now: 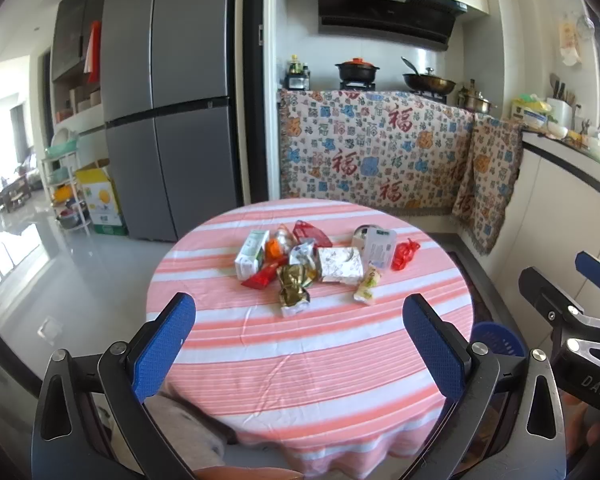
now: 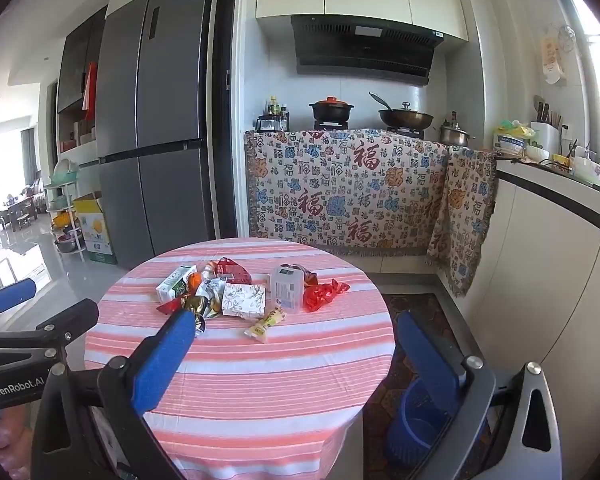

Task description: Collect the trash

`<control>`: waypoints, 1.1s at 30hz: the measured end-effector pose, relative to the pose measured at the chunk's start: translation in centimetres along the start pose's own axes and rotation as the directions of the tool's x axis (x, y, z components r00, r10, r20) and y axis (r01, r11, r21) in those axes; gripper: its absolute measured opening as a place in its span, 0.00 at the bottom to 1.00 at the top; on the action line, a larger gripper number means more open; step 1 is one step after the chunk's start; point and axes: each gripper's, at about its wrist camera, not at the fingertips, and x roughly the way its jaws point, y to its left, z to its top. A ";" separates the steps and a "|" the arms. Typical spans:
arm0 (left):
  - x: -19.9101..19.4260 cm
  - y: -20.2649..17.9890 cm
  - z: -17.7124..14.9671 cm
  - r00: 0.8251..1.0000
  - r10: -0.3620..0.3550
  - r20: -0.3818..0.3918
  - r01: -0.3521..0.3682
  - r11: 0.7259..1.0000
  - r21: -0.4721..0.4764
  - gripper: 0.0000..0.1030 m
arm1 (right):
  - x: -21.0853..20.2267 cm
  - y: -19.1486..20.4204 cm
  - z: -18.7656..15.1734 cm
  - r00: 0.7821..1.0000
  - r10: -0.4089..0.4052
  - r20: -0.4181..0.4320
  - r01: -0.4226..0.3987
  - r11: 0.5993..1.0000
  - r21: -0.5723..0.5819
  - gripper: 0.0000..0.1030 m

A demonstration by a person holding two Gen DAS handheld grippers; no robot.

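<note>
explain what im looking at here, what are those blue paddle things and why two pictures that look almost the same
The blue paddles are the padded fingers of two handheld grippers; a person carries one in each hand. Each gripper has a wide-angle camera looking forward along its fingers, so you get two similar views. One picture is from the left gripper, the other from the right gripper. Both stand wide open and hold nothing. Ahead is a round table with a striped cloth, and on it a pile of trash: wrappers, a small carton, a box, a red bag. A blue bin sits on the floor beside the table.
</note>
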 end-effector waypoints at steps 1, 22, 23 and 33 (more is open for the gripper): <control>0.0 0.0 0.0 1.000 0.001 0.000 -0.001 1.000 0.001 1.00 | 0.0 0.0 0.0 1.000 -0.001 -0.001 0.001 1.000 0.000 1.00; 0.2 0.0 -0.1 1.000 0.006 -0.005 -0.006 1.000 0.009 1.00 | 0.3 0.6 0.0 1.000 -0.015 -0.001 0.015 1.000 0.009 1.00; 0.3 0.0 -0.1 1.000 0.007 -0.005 -0.007 1.000 0.010 1.00 | 0.3 0.6 -0.1 1.000 -0.014 -0.001 0.014 1.000 0.010 1.00; 0.3 0.0 -0.2 1.000 0.008 -0.006 -0.008 1.000 0.011 1.00 | 0.4 0.6 -0.2 1.000 -0.013 -0.005 0.013 1.000 0.013 1.00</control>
